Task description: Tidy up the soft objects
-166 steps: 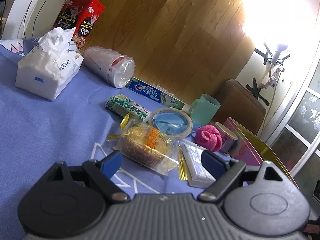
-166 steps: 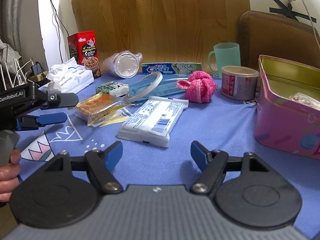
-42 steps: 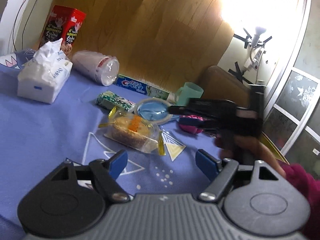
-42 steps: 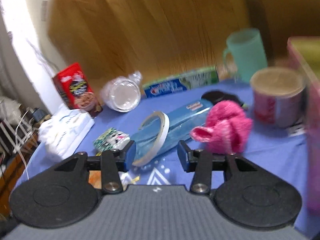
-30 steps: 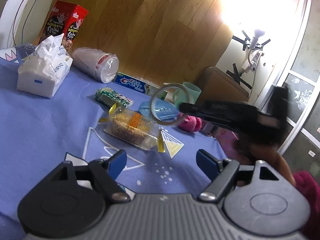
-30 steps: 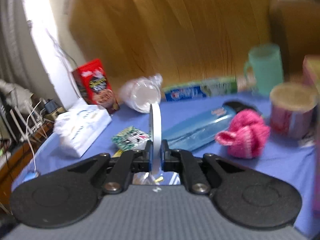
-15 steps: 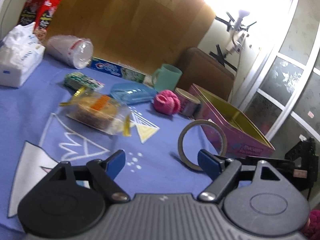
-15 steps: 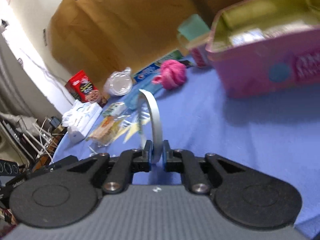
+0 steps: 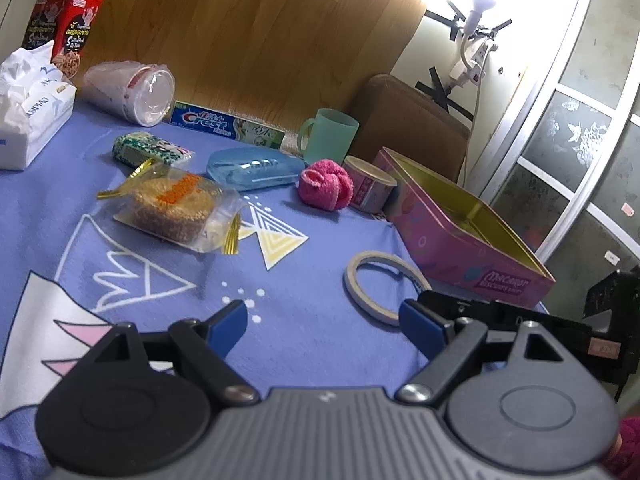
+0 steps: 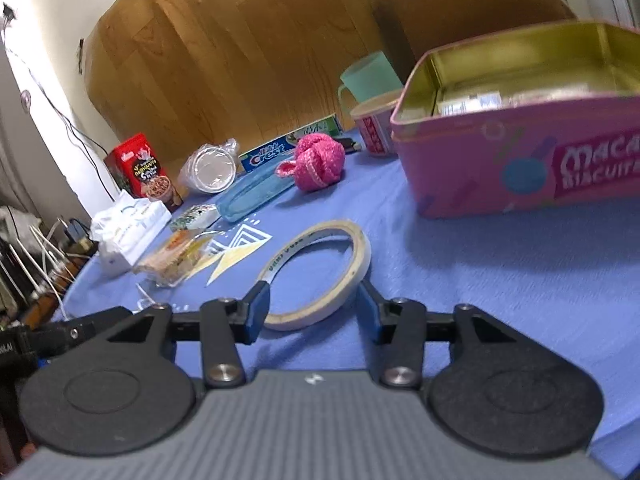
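Observation:
A pink knitted ball [image 9: 326, 190] [image 10: 318, 162] lies on the blue cloth beside a small can [image 9: 370, 190]. The open pink tin [image 9: 460, 240] [image 10: 500, 168] stands at the right with packets inside. A tape ring [image 10: 362, 258] [image 9: 351, 284] lies flat on the cloth in front of the tin. My right gripper [image 10: 314, 308] straddles the ring's near edge; its jaws are opening and the pads stand clear of it. My left gripper [image 9: 322, 322] hovers low over bare cloth, jaws opening, nothing between them.
Toward the back lie a wrapped cake [image 9: 176, 208], a blue case [image 9: 252, 168], a green snack pack [image 9: 148, 152], a toothpaste box [image 9: 224, 122], a green mug [image 9: 330, 134], stacked plastic cups [image 9: 132, 88], a tissue pack [image 9: 28, 120] and a red box [image 9: 60, 28].
My right gripper carried the tape ring from over the blue case to the cloth in front of the tin, then let go; the ring fell flat. The left view swung right.

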`<move>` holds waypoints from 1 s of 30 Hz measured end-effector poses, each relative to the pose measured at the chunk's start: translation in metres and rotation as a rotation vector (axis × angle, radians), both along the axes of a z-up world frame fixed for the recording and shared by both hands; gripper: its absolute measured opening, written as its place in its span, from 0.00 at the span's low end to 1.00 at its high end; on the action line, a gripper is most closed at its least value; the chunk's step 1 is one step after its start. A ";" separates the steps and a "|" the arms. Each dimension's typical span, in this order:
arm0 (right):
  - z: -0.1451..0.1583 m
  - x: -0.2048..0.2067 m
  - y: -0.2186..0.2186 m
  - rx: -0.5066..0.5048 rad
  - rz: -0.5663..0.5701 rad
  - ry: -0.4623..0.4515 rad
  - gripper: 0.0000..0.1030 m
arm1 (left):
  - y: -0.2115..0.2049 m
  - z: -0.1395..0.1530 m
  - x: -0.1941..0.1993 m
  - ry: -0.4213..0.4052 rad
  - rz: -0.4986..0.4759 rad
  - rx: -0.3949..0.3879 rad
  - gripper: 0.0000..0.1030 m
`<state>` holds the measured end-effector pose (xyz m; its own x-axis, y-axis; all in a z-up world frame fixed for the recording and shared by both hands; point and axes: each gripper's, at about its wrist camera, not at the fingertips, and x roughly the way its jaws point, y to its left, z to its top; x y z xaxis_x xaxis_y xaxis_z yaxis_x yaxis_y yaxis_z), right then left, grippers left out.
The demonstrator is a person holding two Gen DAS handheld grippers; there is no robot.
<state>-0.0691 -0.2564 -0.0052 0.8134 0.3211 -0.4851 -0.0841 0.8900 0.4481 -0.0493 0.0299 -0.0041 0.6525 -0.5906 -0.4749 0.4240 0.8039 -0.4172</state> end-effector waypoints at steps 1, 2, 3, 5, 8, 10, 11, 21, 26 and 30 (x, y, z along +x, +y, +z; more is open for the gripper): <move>0.000 0.000 -0.001 -0.011 -0.003 -0.008 0.53 | -0.001 -0.001 0.000 0.002 -0.002 0.002 0.84; 0.001 0.000 -0.001 -0.021 -0.010 -0.016 0.53 | -0.001 -0.001 0.001 0.005 -0.003 0.004 0.84; 0.002 -0.001 -0.003 -0.027 -0.018 -0.022 0.55 | -0.002 -0.002 0.001 0.008 -0.004 0.006 0.84; 0.002 -0.002 -0.006 -0.029 -0.036 -0.033 0.56 | -0.003 -0.004 0.002 0.012 -0.002 0.008 0.85; 0.000 -0.001 -0.010 -0.017 -0.058 -0.026 0.57 | -0.003 -0.006 0.003 0.022 0.000 0.008 0.85; -0.001 0.000 -0.013 -0.010 -0.069 -0.020 0.57 | -0.003 -0.007 0.003 0.026 0.002 0.008 0.85; -0.002 0.000 -0.014 -0.007 -0.072 -0.018 0.57 | -0.003 -0.007 0.004 0.027 0.002 0.009 0.85; -0.004 0.003 -0.010 -0.040 -0.036 -0.019 0.65 | -0.002 -0.010 0.007 0.041 0.008 0.004 0.85; -0.005 0.005 -0.009 -0.048 -0.035 -0.023 0.66 | 0.000 -0.011 0.009 0.043 0.012 -0.001 0.87; -0.005 0.005 -0.008 -0.057 -0.035 -0.025 0.66 | 0.001 -0.011 0.010 0.046 0.013 -0.008 0.87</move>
<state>-0.0642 -0.2644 -0.0101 0.8359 0.2648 -0.4808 -0.0636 0.9168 0.3943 -0.0396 0.0313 -0.0153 0.6375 -0.5863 -0.4999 0.3938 0.8056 -0.4426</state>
